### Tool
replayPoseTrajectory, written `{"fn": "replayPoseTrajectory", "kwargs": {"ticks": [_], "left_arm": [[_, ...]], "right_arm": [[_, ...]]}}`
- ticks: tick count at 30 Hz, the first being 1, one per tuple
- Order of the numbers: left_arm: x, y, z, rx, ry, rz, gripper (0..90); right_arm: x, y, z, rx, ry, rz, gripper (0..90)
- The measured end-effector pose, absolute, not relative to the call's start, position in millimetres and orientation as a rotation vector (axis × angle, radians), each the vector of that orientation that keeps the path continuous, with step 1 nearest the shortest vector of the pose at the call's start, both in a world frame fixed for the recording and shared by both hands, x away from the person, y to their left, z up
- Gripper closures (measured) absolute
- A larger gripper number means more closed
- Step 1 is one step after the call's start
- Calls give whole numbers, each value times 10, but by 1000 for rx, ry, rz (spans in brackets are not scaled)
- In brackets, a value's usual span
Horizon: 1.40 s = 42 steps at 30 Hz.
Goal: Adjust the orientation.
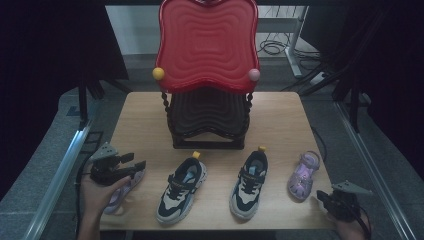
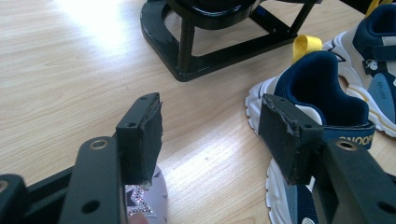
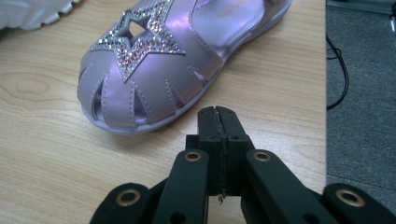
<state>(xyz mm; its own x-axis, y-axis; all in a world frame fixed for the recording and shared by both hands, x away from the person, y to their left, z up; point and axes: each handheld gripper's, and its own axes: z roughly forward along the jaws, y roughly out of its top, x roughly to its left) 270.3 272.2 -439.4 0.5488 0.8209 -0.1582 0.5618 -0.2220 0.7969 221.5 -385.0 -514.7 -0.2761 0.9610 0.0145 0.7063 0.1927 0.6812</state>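
The right gripper (image 3: 217, 114) is hovering over the counter (image 1: 280, 112) with its fingers (image 3: 208, 135) pressed together on nothing, just beside the toe of a purple star sandal (image 3: 154, 70) lying near the right edge. The left gripper (image 2: 212, 135) is holding its fingers (image 2: 140, 135) wide apart, gripping nothing, above the other purple sandal (image 1: 120, 192). Two navy-and-white sneakers (image 1: 182, 190) are sitting between the sandals.
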Motion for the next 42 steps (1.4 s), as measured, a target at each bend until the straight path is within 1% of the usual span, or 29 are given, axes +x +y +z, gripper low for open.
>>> {"fn": "replayPoseTrajectory", "kwargs": {"ticks": [11, 42], "left_arm": [[2709, 2751, -4404, 1913, 1149, 385, 403], [2721, 2784, -4431, 1921, 1160, 378, 395]], "right_arm": [[2305, -3733, -5231, 1531, 2094, 789, 898], [2323, -3507, -5116, 1434, 2144, 759, 898]]}}
